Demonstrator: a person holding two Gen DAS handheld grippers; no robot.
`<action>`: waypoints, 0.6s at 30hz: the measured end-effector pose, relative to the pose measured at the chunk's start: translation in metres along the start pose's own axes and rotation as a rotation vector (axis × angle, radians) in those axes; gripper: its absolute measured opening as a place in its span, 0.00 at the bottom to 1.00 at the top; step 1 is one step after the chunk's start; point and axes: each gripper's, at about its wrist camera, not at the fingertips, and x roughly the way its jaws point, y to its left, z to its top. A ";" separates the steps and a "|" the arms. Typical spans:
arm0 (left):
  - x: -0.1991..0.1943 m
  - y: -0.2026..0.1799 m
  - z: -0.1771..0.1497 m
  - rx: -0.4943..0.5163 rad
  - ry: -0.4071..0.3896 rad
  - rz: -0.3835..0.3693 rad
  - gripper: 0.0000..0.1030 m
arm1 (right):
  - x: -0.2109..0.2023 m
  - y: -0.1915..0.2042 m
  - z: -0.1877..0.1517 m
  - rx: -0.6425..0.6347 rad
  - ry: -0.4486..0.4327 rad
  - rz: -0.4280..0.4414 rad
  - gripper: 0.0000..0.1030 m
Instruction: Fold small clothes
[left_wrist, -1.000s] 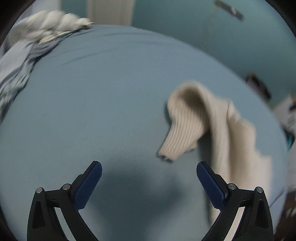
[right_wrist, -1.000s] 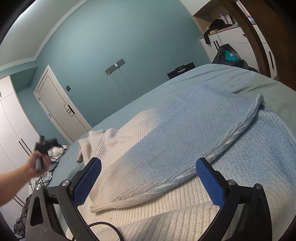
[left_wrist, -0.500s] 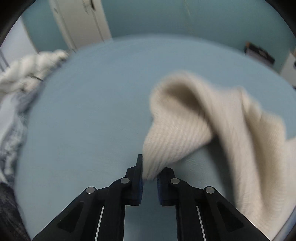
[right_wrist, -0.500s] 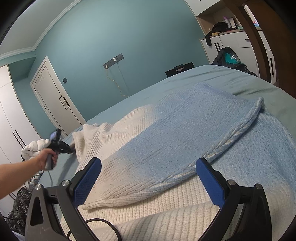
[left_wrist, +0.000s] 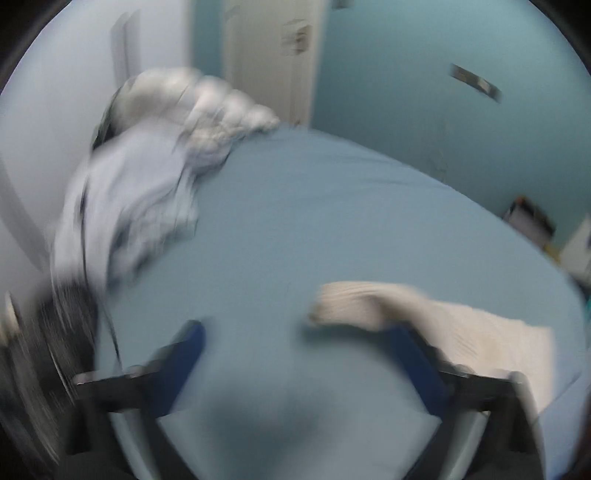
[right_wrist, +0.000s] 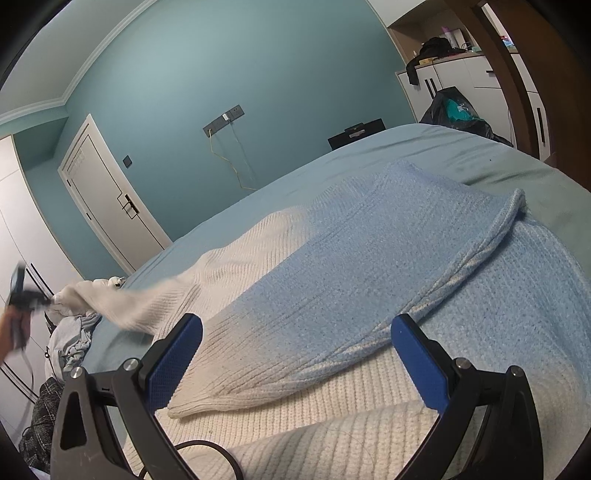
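Bed, blue sheet: one knit sweater, cream shading to pale blue, spread flat; its cream sleeve stretches toward the bed's left edge.
Left gripper: jaws just opened, spread wide, nothing between them; sleeve end lies just ahead.
Right gripper: fingers spread, low over the sweater, gripping nothing.
Heap of clothes at the far corner.

The left hand-held gripper has just been opening, and its blue fingers now stand wide apart with nothing between them. The right hand-held gripper is wide open too, holding nothing. A hand grips the left one, far off at the side.
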 end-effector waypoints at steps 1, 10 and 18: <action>0.006 0.010 -0.016 -0.046 0.038 -0.014 1.00 | 0.000 0.000 0.000 -0.001 0.000 0.000 0.98; 0.086 0.014 -0.071 -0.341 0.336 -0.264 1.00 | 0.003 0.004 -0.001 -0.012 0.009 -0.020 0.98; 0.173 0.004 -0.082 -0.960 0.448 -0.333 0.99 | 0.005 0.006 -0.002 -0.022 0.019 -0.039 0.98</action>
